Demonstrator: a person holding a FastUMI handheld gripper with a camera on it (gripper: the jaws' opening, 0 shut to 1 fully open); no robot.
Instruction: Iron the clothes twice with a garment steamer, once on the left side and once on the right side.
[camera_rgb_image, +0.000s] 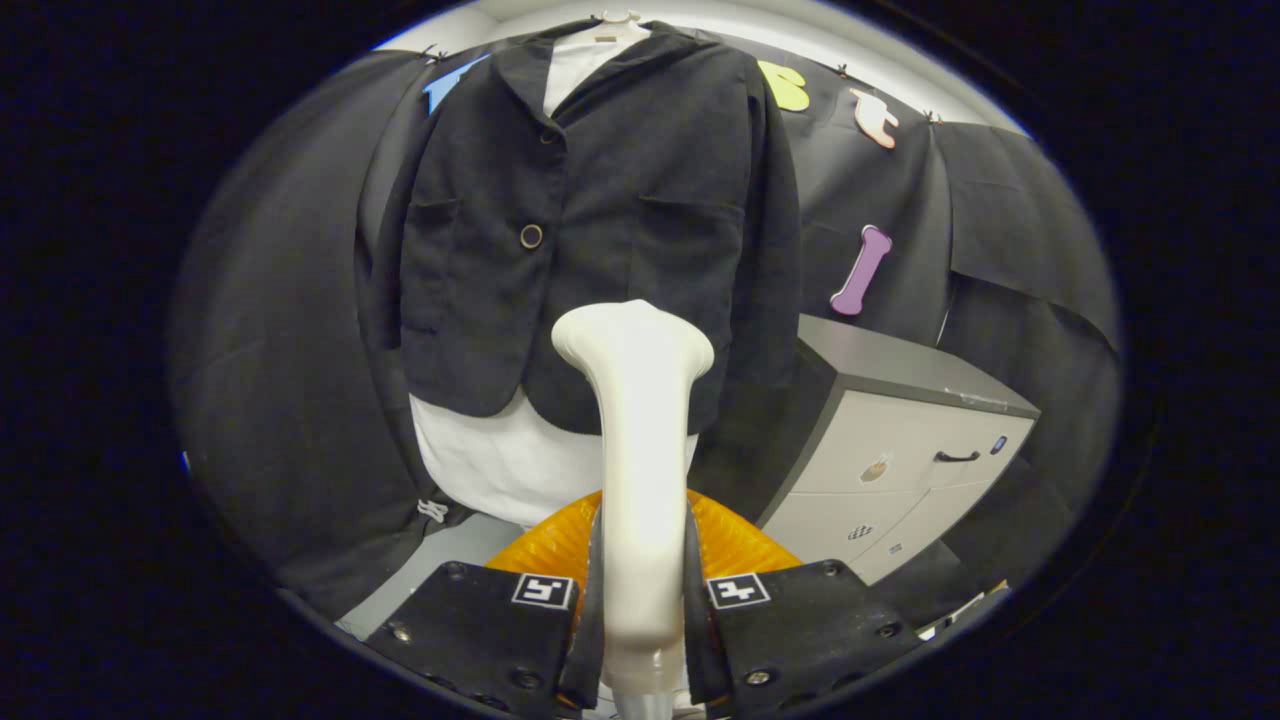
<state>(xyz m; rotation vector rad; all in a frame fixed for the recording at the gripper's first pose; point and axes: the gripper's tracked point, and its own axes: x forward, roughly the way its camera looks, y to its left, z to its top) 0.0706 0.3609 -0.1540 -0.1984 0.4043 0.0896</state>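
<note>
Gripper view: steamer (638, 440) held before jacket (590, 220).
Jaws are clamped on the steamer's handle at lower centre.

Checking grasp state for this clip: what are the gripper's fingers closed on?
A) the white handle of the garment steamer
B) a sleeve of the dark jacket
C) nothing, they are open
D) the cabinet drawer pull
A: both fingers of the gripper press on the garment steamer, whose white head rises in front of the hanging dark jacket.
</note>
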